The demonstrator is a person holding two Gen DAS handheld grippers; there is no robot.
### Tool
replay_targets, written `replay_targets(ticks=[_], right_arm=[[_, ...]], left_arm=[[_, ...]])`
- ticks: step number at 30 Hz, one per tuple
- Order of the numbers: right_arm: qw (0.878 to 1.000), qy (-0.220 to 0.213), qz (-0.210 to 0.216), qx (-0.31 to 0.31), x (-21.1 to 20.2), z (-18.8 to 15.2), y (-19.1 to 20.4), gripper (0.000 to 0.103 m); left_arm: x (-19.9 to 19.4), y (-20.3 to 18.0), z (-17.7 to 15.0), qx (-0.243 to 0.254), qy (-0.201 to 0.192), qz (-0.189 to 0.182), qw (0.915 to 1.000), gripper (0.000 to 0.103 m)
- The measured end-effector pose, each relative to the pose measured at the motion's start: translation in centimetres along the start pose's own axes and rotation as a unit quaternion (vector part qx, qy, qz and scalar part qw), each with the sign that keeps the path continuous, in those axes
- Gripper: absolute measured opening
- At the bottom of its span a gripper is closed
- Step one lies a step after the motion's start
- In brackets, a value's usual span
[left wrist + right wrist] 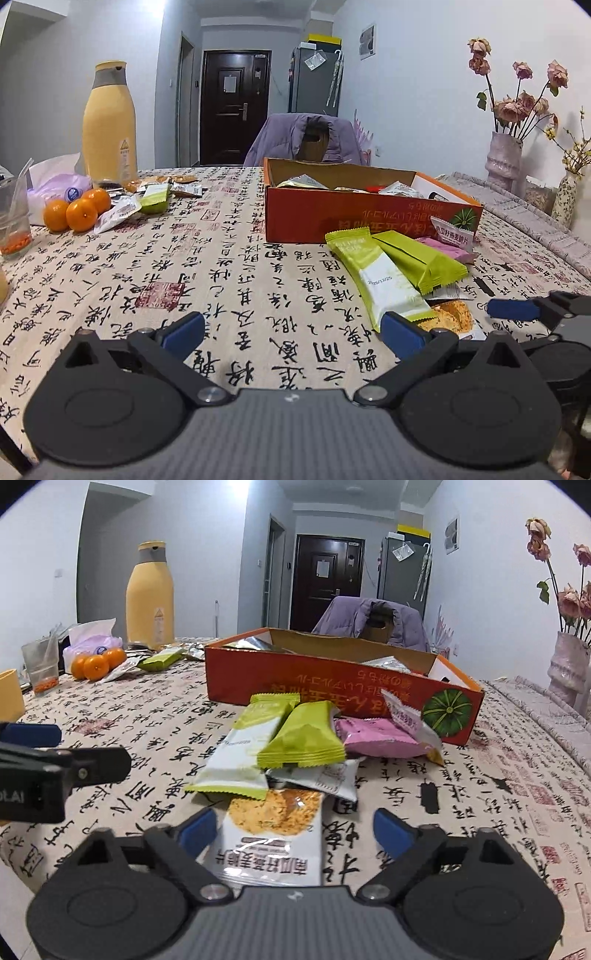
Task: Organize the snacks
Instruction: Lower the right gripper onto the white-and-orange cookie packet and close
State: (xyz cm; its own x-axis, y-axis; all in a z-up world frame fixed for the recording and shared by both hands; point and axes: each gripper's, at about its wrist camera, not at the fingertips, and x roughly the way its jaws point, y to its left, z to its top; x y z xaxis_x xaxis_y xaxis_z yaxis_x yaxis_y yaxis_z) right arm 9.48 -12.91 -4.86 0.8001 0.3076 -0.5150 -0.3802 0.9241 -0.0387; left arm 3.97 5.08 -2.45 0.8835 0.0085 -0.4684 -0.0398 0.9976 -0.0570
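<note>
An orange cardboard box [369, 218] [332, 686] stands open on the table with several snack packets inside. In front of it lies a pile of packets: a green-and-white bar [380, 277] [243, 753], a green bar [421, 262] [303, 738], a pink packet [443, 247] [376, 738] and a white cracker packet [273, 838] [448, 317]. My left gripper [291, 332] is open over bare cloth, left of the pile. My right gripper [293, 829] is open, its fingers either side of the cracker packet. More packets [155, 194] [162, 661] lie at the far left.
A tall yellow bottle [109, 122] [149, 594], three oranges [77, 210] [98, 662], a tissue pack [55, 181] and a glass cup [13, 221] [40, 668] stand at the far left. Vases [504, 158] stand at the right. A chair with a purple jacket [306, 138] is behind the box.
</note>
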Motion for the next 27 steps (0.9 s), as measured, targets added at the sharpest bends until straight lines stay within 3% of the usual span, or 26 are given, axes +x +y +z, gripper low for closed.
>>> replay_targets(ticks=[2, 9, 16, 27], right_arm=[[1.0, -0.001, 0.016, 0.008, 0.0, 0.0, -0.1, 0.067], [1.0, -0.003, 0.031, 0.001, 0.0, -0.1, 0.1, 0.058], [0.998, -0.002, 0.06, 0.005, -1.1, -0.1, -0.9, 0.04], [0.997, -0.034, 0.06, 0.042, -4.1, -0.2, -4.8, 0.04]], left_arm=[[0.0, 0.1, 0.0, -0.003, 0.0, -0.001, 1.0, 0.103], [0.1, 0.2, -0.1, -0.006, 0.002, -0.003, 1.0, 0.103], [0.1, 0.3, 0.0, -0.008, 0.003, 0.002, 1.0, 0.103], [0.3, -0.1, 0.4, -0.012, 0.007, 0.004, 0.9999, 0.103]])
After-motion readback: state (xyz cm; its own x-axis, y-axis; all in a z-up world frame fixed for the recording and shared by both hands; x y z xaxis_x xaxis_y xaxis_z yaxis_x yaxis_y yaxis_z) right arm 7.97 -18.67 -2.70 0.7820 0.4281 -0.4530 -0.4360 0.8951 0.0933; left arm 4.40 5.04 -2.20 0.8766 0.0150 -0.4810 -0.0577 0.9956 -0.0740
